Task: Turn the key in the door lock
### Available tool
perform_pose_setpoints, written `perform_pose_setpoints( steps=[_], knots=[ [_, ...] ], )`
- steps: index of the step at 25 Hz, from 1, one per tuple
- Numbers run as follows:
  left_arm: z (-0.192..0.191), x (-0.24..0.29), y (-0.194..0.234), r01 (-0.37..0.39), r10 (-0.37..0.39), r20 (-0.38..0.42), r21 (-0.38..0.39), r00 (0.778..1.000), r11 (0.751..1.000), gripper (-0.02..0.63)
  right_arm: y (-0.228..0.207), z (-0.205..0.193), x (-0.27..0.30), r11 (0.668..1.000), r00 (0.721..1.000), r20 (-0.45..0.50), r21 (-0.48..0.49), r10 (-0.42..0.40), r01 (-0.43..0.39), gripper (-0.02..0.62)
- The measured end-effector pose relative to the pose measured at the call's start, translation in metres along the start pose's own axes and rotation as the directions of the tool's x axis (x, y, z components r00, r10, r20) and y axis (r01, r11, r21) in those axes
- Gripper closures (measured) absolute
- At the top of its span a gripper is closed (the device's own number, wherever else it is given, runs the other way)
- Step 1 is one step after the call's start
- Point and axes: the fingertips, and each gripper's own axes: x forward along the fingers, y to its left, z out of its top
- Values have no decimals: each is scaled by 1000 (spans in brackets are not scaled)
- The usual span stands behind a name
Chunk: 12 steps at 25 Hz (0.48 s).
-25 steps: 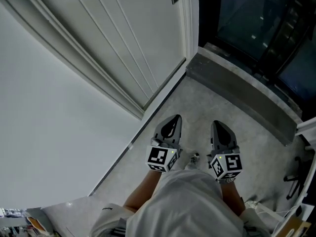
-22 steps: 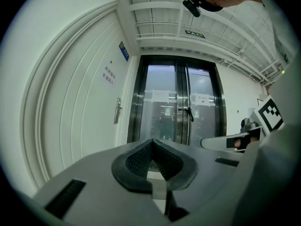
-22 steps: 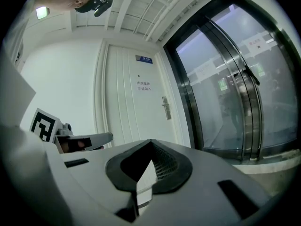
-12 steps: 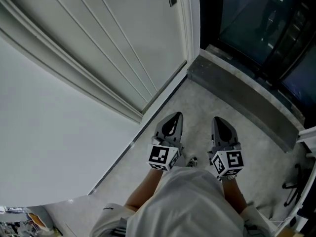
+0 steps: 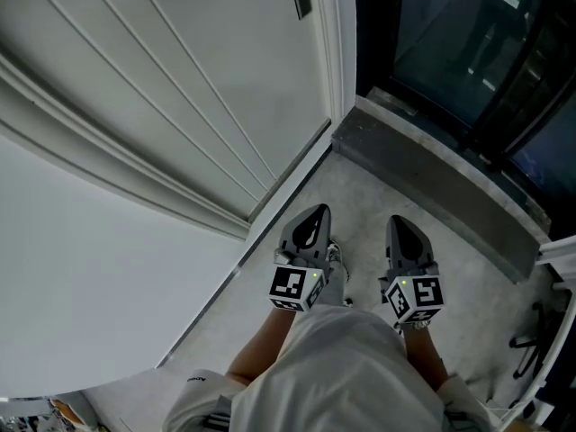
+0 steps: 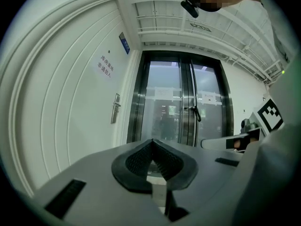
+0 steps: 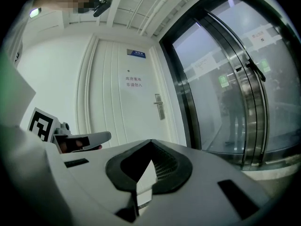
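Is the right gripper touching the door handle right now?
No, the right gripper is well short of the door handle, which shows farther off on the white door.

Building entrance hall: signed white door (image 7: pixel 123 112) beside glass doors (image 7: pixel 225 93).

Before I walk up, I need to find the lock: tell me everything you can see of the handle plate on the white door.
The handle plate is a narrow upright strip, silver-grey and metallic-looking, with a short lever jutting sideways near its top. It sits flat on the white door, close to the edge beside the glass doors. Nothing touches it. It is too small in every view to make out a keyhole or a key.
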Motion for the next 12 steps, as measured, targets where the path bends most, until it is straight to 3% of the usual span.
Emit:
perform_pose_setpoints(
  steps=[12],
  knots=[
    [17,110,57,13,-13,14,-20,1000,1000,597,-37,33,113,999,1000,-6,-34,3,-4,595]
  ],
)
